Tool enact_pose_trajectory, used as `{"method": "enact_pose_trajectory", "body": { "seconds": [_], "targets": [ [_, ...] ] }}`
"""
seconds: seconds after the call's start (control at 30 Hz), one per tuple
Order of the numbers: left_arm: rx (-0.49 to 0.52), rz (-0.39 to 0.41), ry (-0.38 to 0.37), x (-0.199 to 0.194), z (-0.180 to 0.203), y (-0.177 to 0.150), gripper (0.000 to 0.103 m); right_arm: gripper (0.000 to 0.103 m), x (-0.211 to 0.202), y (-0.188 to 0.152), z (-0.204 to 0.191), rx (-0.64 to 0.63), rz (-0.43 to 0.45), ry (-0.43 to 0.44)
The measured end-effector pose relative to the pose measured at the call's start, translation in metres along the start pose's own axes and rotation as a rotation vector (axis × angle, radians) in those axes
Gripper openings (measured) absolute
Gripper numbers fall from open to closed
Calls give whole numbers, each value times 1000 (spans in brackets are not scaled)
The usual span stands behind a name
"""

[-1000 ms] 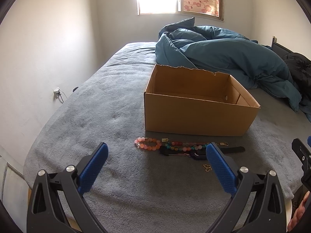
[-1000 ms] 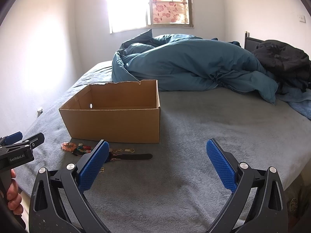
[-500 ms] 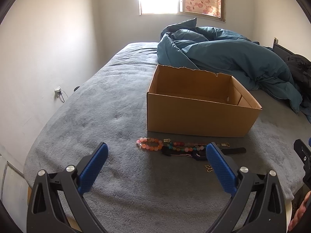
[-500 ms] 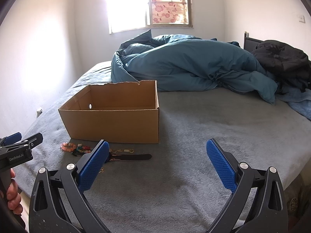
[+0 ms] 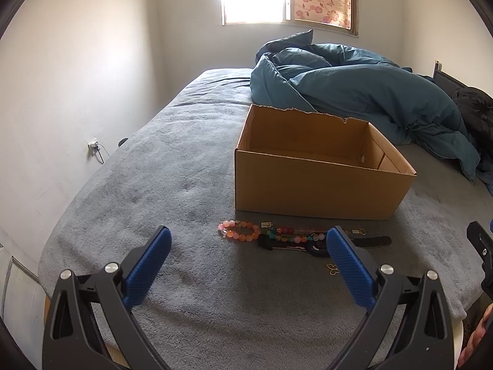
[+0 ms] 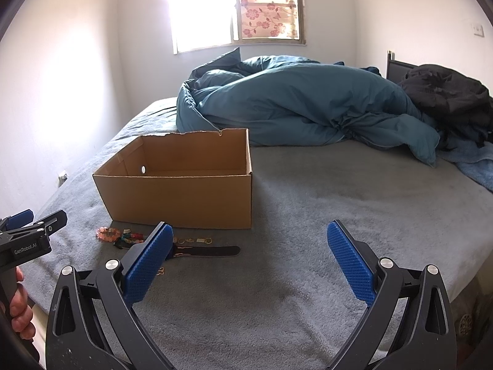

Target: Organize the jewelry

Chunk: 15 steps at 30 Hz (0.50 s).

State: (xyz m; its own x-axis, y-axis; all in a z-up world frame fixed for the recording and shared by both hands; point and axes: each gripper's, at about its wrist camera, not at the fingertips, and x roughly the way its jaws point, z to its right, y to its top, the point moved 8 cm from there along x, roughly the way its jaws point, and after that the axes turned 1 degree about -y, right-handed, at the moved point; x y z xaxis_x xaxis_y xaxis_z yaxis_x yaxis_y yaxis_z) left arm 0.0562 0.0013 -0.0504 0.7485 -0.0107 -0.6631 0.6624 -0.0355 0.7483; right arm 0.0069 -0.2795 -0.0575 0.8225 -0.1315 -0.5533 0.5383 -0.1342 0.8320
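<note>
An open cardboard box [image 5: 311,191] stands on the grey bed; it also shows in the right wrist view [image 6: 181,200]. In front of it lies a row of jewelry: a pink-orange bead bracelet [image 5: 238,230] [image 6: 107,233], a multicoloured bead string [image 5: 285,235], small gold pieces [image 6: 194,240], a black strap [image 6: 212,251] and a gold butterfly charm [image 5: 332,267]. My left gripper [image 5: 248,248] is open and empty, just short of the jewelry. My right gripper [image 6: 249,246] is open and empty, over bare blanket to the right of the strap.
A rumpled teal duvet [image 6: 295,108] lies behind the box. A black jacket [image 6: 446,92] sits at the far right by the headboard. The bed's front edge runs just below both grippers. A wall lies to the left with a socket [image 5: 93,145].
Both grippers have drifted slightly; the box and jewelry sit a touch further right in the left wrist view. Nothing was taken hold of.
</note>
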Motion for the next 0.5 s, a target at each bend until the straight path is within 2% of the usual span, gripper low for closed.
{"method": "enact_pose_trajectory", "body": {
  "seconds": [0.5],
  "targets": [
    [-30, 7, 35, 1, -15, 0, 99, 96, 0, 0, 0, 9, -1, 0]
  ]
}}
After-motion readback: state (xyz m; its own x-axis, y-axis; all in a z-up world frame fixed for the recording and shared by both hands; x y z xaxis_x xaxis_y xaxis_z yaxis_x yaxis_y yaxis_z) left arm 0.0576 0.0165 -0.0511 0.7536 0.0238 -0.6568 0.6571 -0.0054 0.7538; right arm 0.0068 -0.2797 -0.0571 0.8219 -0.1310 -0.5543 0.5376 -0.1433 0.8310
